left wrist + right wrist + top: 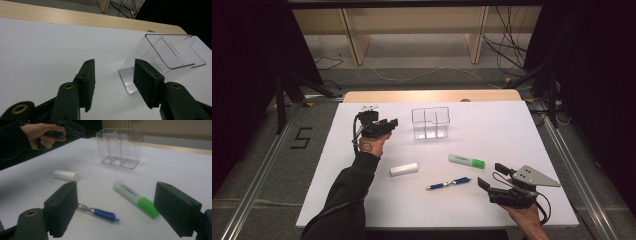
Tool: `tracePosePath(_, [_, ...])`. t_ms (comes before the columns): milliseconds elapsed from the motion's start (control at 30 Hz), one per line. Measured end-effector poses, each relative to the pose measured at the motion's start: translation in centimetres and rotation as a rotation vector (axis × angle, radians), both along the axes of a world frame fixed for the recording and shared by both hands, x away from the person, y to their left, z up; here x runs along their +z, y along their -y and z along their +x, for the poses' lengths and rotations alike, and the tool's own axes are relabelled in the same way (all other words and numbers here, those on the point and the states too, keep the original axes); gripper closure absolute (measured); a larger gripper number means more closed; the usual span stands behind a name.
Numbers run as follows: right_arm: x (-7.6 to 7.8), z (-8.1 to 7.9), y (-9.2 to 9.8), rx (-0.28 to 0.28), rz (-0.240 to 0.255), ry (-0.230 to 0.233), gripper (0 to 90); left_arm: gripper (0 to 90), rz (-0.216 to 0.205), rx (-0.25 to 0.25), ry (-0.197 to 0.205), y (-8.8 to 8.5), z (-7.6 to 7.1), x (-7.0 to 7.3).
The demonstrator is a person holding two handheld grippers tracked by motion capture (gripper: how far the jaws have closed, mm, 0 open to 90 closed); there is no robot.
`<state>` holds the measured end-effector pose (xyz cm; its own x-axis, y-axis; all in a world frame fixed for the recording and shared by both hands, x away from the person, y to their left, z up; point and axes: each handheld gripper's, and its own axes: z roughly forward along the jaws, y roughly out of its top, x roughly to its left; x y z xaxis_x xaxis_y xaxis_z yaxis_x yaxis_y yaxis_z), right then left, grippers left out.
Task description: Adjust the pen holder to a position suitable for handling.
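A clear plastic organizer [430, 122] with several compartments stands empty at the back middle of the white table [502, 125]. My left gripper [388, 123] hovers just left of it, open, with nothing between the jaws. In the left gripper view the organizer [172, 53] lies ahead and to the right of that gripper [113, 66]. A green highlighter [467, 161], a blue pen [448, 184] and a white block [404, 169] lie toward the table's front. My right gripper [490, 175] sits at the front right, open and empty, facing the pen [98, 213] and highlighter [136, 198].
A wooden strip [432, 95] runs along the table's far edge. Behind it are wooden shelf legs [354, 40] and loose cables [507, 50] on the floor. In the right gripper view the white block [66, 175] lies ahead at the left, with the organizer [120, 147] beyond it.
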<state>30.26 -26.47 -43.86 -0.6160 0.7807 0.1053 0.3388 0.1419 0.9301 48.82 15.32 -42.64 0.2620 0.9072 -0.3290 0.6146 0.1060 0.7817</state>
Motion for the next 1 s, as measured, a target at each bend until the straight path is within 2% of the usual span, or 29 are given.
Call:
tracePosePath(300, [0.0,-0.1,0.0,0.002,0.002,0.002,20.4,41.9,0.006,-0.058,-0.005,0.2,-1.7,0.3])
tracePosePath(600, [0.0,0.0,0.0,0.006,-0.002,0.004,20.3,35.6,0.032,-0.127,0.001,0.2,-3.7,0.6])
tracePosePath(700, [0.0,0.0,0.0,0.009,-0.003,0.004,20.4,33.8,0.027,-0.148,0.005,0.1,-4.5,0.8])
tracePosePath(800, [0.1,0.0,0.0,0.013,-0.001,0.005,20.4,30.8,0.007,-0.173,0.012,-0.2,-5.2,1.0])
tracePosePath(833, [0.1,0.0,0.0,0.013,0.001,0.004,20.6,29.7,-0.012,-0.180,0.015,-0.1,-5.4,1.1])
tracePosePath(1000, [0.0,0.1,0.0,0.023,0.004,0.006,20.7,25.9,-0.017,-0.234,0.027,0.0,-6.8,1.4])
